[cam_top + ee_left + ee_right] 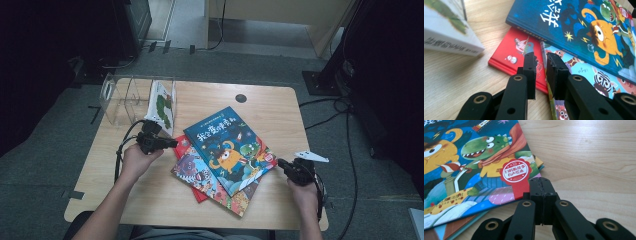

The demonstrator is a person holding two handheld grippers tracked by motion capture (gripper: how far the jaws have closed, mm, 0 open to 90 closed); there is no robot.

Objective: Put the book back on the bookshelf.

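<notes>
Three picture books lie stacked on the wooden table: a blue monster book on top, a colourful animal book under it, and a red book at the bottom. My left gripper hovers at the stack's left edge, over the red book's corner. Its jaws stand slightly apart with nothing between them. My right gripper is shut and empty, its tips just beside the blue book's right corner.
A clear plastic book stand sits at the table's back left, with a white book leaning upright against its right end. A dark cable hole is at the back centre. Bare wood lies right of the stack.
</notes>
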